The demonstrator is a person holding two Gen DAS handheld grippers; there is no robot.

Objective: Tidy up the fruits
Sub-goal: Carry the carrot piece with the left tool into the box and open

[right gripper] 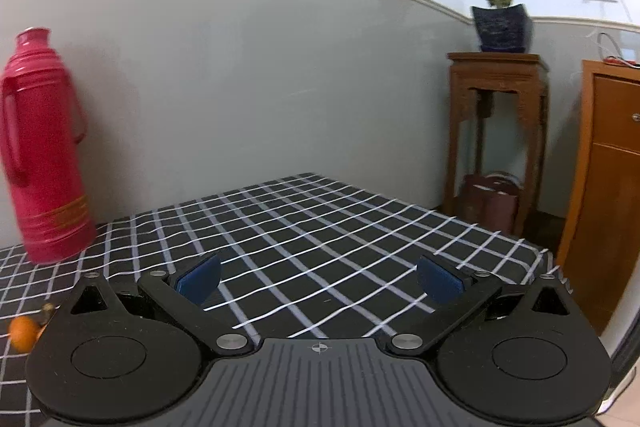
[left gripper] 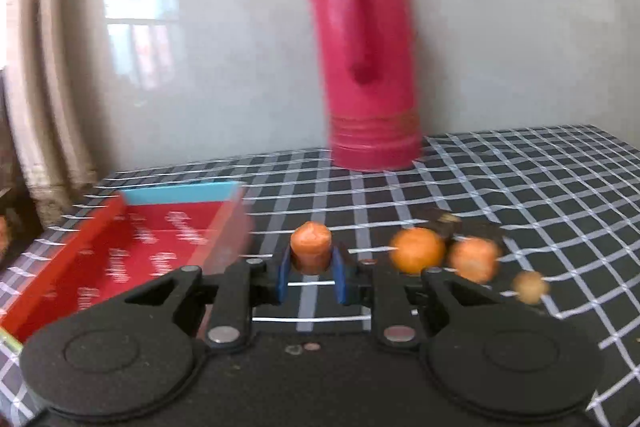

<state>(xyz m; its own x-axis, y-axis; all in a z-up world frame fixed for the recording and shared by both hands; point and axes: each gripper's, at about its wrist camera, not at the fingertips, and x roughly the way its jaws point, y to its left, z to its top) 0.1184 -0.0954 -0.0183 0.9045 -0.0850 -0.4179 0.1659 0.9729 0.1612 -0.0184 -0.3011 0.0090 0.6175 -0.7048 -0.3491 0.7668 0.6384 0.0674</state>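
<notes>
Left wrist view shows the left claw [left gripper: 311,273] clamped on a stubby matte orange fruit [left gripper: 311,251] above the checked-cloth worktop [left gripper: 540,187], beside a glossy red cardboard tray [left gripper: 96,247]; two blurred round oranges [left gripper: 417,250] lie right. The right claw [right gripper: 319,277] gapes wide, empty.

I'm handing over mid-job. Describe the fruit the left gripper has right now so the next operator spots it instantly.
Start at the tall pink thermos standing on the checked tablecloth, then come forward toward the camera. Just right of the red box, the left gripper is shut on an orange fruit. Unlike the other orange fruits lying loose on the cloth to its right, it sits between the blue pads.
</notes>
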